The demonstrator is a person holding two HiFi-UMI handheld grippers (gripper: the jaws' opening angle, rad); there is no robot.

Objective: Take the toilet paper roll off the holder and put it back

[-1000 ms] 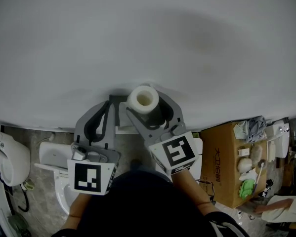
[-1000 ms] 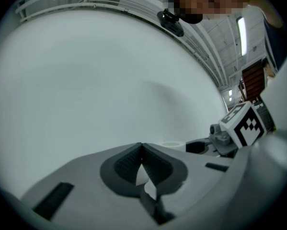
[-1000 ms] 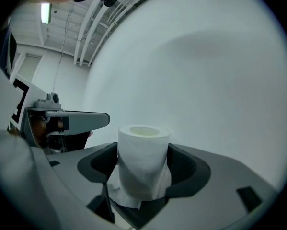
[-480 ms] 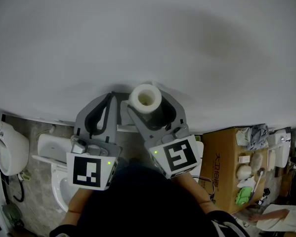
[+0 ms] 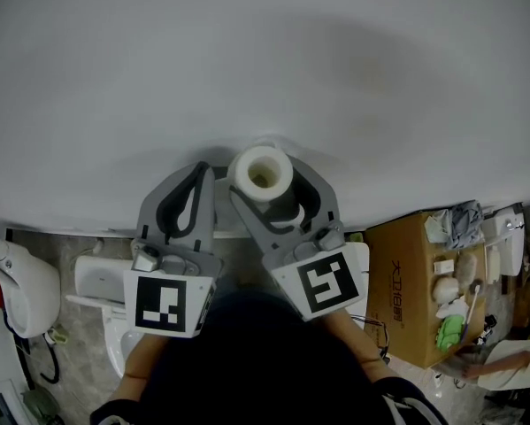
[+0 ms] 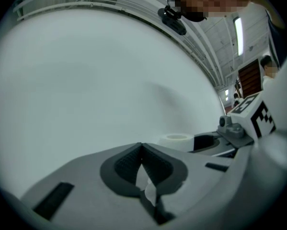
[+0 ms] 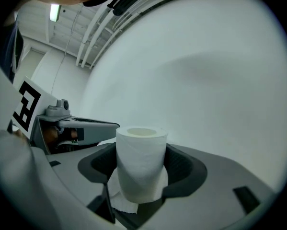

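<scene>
A white toilet paper roll [image 5: 263, 173] stands upright between the jaws of my right gripper [image 5: 273, 186], which is shut on it close to the white wall. In the right gripper view the roll [image 7: 139, 164] fills the gap between the dark pads [image 7: 184, 169], with a loose ply hanging at its base. My left gripper [image 5: 200, 181] is just to the roll's left, its jaws closed. In the left gripper view a small white scrap of paper [image 6: 148, 186] sits pinched behind the tips of the left gripper [image 6: 142, 147], and the roll [image 6: 176, 139] shows beyond. No holder can be made out.
A plain white wall [image 5: 247, 60] fills the upper half. Below are a white toilet [image 5: 92, 282] at the left, a white appliance [image 5: 17, 282] further left, and an open cardboard box [image 5: 406, 282] with small items at the right. The person's dark clothing covers the bottom.
Both grippers and the roll have edged slightly toward the wall. The holds look unchanged.
</scene>
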